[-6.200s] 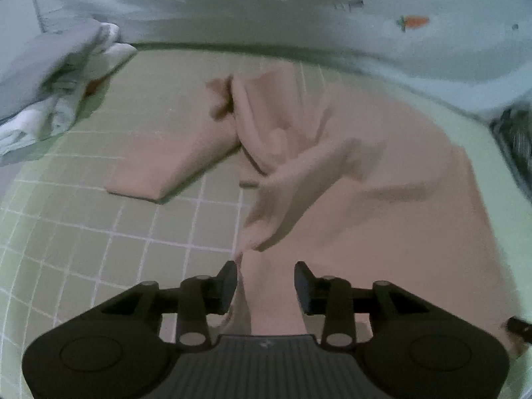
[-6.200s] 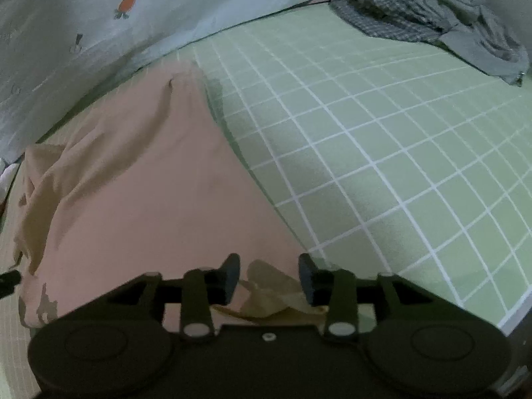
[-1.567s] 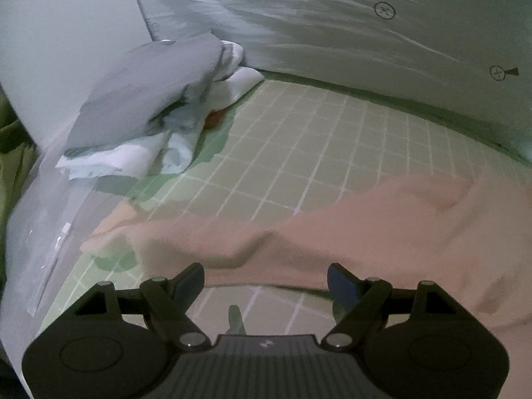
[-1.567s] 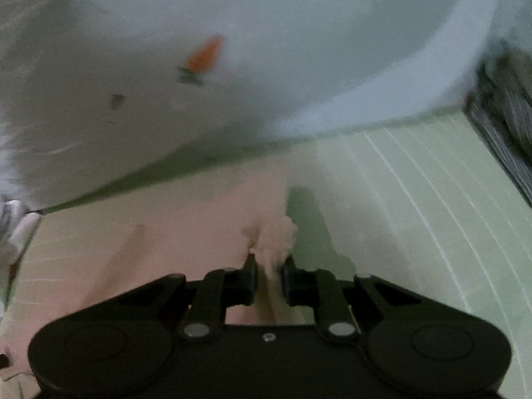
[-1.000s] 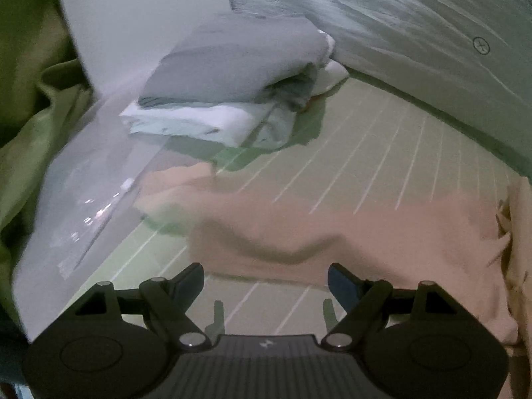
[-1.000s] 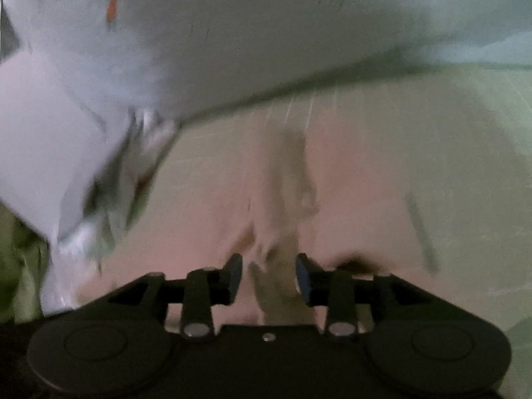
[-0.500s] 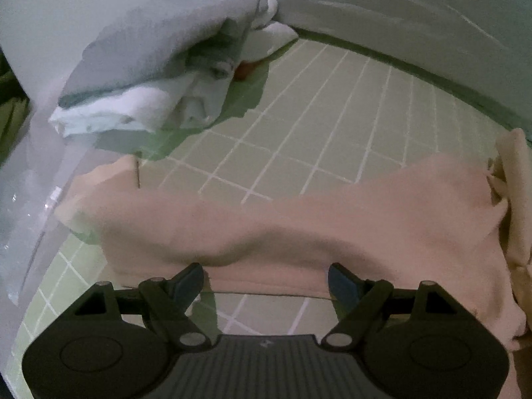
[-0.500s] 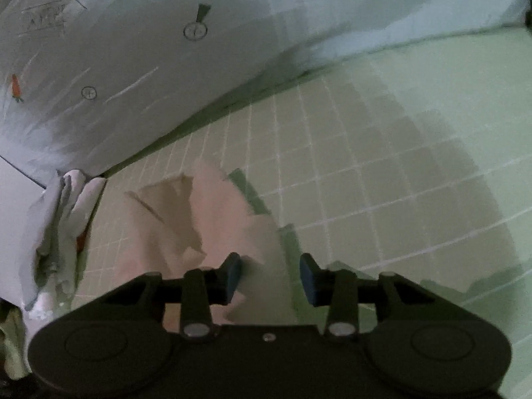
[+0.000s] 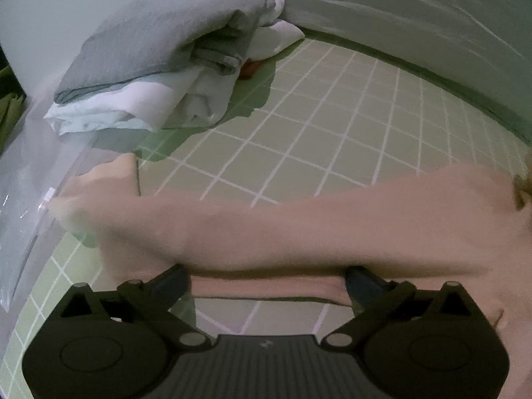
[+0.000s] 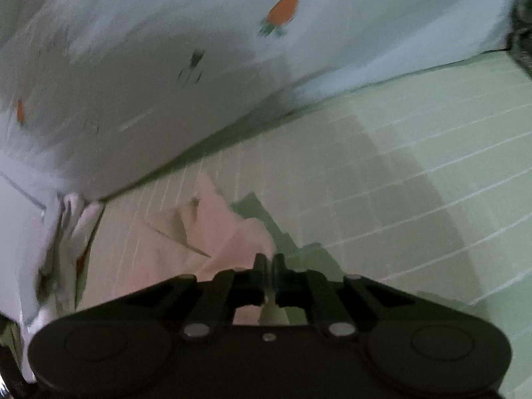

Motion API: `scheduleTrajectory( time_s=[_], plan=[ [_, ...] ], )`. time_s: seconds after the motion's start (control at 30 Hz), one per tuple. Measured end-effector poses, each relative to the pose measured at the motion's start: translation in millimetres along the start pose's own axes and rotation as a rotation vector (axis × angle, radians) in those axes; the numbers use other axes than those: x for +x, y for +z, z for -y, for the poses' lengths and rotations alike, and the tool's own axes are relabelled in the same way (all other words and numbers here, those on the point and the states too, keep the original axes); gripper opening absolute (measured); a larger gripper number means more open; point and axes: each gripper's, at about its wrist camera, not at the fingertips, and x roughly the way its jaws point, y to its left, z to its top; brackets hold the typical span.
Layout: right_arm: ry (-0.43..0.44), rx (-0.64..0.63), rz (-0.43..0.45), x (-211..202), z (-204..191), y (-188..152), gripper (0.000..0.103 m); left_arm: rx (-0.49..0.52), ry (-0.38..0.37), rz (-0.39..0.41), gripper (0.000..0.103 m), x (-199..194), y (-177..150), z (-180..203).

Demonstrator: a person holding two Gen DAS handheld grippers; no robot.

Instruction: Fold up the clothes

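A pink garment (image 9: 299, 229) lies stretched in a band across the green checked bed sheet (image 9: 332, 126). My left gripper (image 9: 266, 277) hovers low over the band. Its jaws are opening wide, the cloth covers both fingertips, and a fold lies between them without being pinched. In the right wrist view the same pink garment (image 10: 212, 232) is bunched and lifted, casting a shadow on the sheet (image 10: 415, 173). My right gripper (image 10: 270, 262) is shut with the garment's right edge at its tips, and a thin pale strip shows between the fingers.
A stack of folded grey and white clothes (image 9: 159, 53) sits at the back left, beside a clear plastic bag (image 9: 26, 199). A pale blue duvet with carrot prints (image 10: 199, 53) borders the sheet at the back. Dark checked clothes (image 10: 522, 33) lie far right.
My right gripper has closed from half open onto the garment's edge and swung sideways. My left gripper's jaws have spread wider and it has sunk closer to the pink band.
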Motion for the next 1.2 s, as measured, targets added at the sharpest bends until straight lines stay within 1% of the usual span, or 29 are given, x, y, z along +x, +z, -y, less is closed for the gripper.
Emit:
scheduleTrajectory(
  time_s=[0.1, 0.17, 0.23, 0.3, 0.43, 0.5, 0.53, 0.57, 0.6, 0.63, 0.67, 0.7, 0.73, 0.77, 0.83, 0.93, 1.0, 1.1, 1.2],
  plan=[
    [-0.024, -0.001, 0.058, -20.8, 8.8, 14.1, 0.004, -0.001, -0.002, 0.003, 0.103, 0.6, 0.2, -0.6],
    [-0.068, -0.037, 0.115, -34.8, 10.0, 24.1, 0.004, -0.002, -0.003, 0.004, 0.103, 1.0, 0.4, -0.9],
    [-0.131, -0.090, 0.190, -51.2, 13.2, 38.0, 0.004, -0.003, -0.005, 0.006, 0.103, 1.4, 0.5, -1.3],
    [-0.206, -0.139, 0.268, -68.6, 21.4, 58.4, 0.004, -0.003, -0.006, 0.007, 0.103, 1.4, 0.5, -1.6],
    [-0.403, -0.225, 0.429, -96.7, 45.6, 105.0, 0.004, -0.003, -0.008, 0.008, 0.103, 1.3, 0.4, -2.0],
    [-0.485, -0.236, 0.474, -100.2, 60.0, 120.2, 0.005, -0.007, -0.006, 0.010, 0.103, 1.4, 0.4, -1.7],
    [-0.559, -0.264, 0.476, -95.6, 63.7, 123.7, 0.006, -0.010, -0.006, 0.010, 0.103, 1.6, 0.5, -1.7],
    [-0.651, -0.305, 0.467, -88.5, 65.8, 125.7, 0.016, -0.012, -0.005, 0.007, 0.103, 1.5, 1.0, -1.7],
    [-0.744, -0.355, 0.433, -79.1, 65.9, 124.4, 0.029, -0.013, -0.005, 0.003, 0.103, 1.4, 1.6, -1.7],
    [-0.793, -0.380, 0.408, -73.5, 66.6, 119.5, 0.042, -0.015, -0.003, -0.003, 0.102, 0.7, 2.2, -1.7],
    [-0.763, -0.360, 0.400, -73.8, 68.3, 111.6, 0.042, -0.017, 0.000, -0.009, 0.102, -0.7, 2.4, -1.6],
    [-0.704, -0.325, 0.394, -75.9, 70.1, 102.7, 0.044, -0.015, 0.005, -0.009, 0.101, -3.5, 1.9, -0.9],
    [-0.635, -0.274, 0.373, -77.8, 73.4, 94.2, 0.049, -0.011, 0.011, -0.007, 0.101, -6.8, 1.0, 0.0],
    [-0.571, -0.216, 0.343, -77.2, 77.1, 84.7, 0.052, -0.003, 0.014, 0.000, 0.101, -11.1, -0.3, 1.5],
    [-0.489, -0.150, 0.281, -72.1, 78.2, 58.1, 0.053, 0.015, -0.004, 0.013, 0.101, -21.4, -4.5, 5.5],
    [-0.390, -0.122, 0.173, -62.2, 69.4, 11.8, 0.055, 0.046, -0.055, 0.025, 0.101, -37.9, -14.1, 14.8],
    [-0.322, -0.139, 0.102, -55.9, 59.2, -17.9, 0.055, 0.080, -0.100, 0.032, 0.101, -48.9, -23.2, 23.2],
    [-0.289, -0.174, 0.035, -53.9, 43.5, -53.6, 0.055, 0.156, -0.171, 0.039, 0.101, -66.0, -40.1, 38.5],
    [-0.270, -0.217, -0.024, -55.4, 29.3, -82.4, 0.055, 0.251, -0.218, 0.041, 0.101, -81.4, -59.5, 53.9]
  ],
)
